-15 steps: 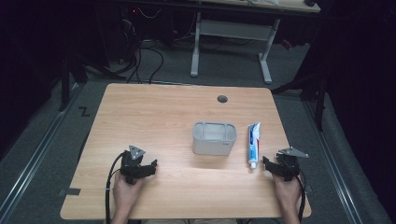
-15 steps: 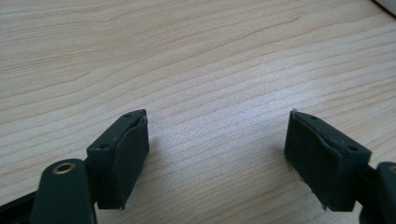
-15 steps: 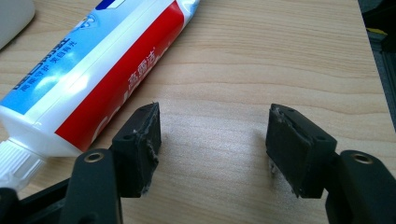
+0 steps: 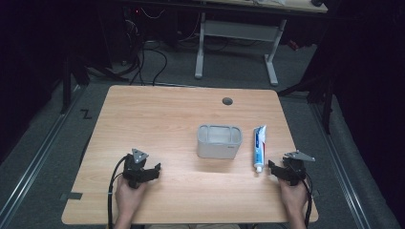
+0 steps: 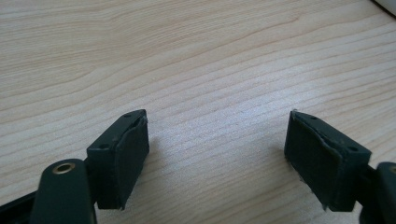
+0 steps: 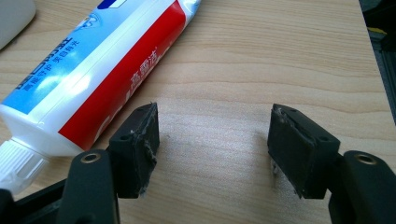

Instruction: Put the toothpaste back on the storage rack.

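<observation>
A toothpaste tube [image 4: 259, 147], white with blue and red print, lies flat on the wooden table [image 4: 157, 114], its cap toward the person. Left of it stands a grey rectangular holder [image 4: 219, 141], open at the top. My right gripper [image 4: 278, 171] rests on the table just right of the tube's cap, open, nothing between its jaws; the tube [image 6: 88, 79] lies just outside its left jaw in the right gripper view. My left gripper [image 4: 149, 172] sits near the table's front left, open over bare wood [image 5: 215, 116].
A round cable hole [image 4: 227, 101] sits near the table's far edge. Behind the table stands a white desk frame [image 4: 236, 43] with cables on a dark floor. The table's right edge [image 6: 369, 46] is close to my right gripper.
</observation>
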`<state>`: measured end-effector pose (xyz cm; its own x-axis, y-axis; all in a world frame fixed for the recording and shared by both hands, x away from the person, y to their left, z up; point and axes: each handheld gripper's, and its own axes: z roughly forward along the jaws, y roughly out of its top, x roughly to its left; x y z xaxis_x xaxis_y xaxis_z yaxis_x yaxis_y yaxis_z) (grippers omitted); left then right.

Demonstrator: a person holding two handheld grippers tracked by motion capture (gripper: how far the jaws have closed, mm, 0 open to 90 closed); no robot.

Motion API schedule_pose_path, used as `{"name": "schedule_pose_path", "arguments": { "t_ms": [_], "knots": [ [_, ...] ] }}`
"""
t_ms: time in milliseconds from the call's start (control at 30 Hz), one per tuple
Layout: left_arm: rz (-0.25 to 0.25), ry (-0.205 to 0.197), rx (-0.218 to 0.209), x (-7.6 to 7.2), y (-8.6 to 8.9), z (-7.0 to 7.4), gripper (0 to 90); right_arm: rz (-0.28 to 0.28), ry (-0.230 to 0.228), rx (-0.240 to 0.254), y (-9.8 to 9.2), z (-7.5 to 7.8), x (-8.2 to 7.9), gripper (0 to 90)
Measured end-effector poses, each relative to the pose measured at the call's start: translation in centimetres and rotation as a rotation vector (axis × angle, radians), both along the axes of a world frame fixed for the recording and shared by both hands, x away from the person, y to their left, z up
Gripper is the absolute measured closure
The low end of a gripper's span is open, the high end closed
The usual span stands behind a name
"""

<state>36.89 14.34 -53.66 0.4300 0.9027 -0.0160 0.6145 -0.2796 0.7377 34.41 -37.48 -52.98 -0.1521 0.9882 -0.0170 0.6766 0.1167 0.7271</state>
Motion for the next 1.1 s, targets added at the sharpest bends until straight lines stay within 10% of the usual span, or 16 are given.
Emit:
{"name": "schedule_pose_path", "arguments": {
  "t_ms": [1100],
  "knots": [
    [-0.001,0.002,0.000,0.00,0.00,0.02,22.2,0.012,0.000,0.045,-0.49,0.13,-0.98,37.3]
  ]
}}
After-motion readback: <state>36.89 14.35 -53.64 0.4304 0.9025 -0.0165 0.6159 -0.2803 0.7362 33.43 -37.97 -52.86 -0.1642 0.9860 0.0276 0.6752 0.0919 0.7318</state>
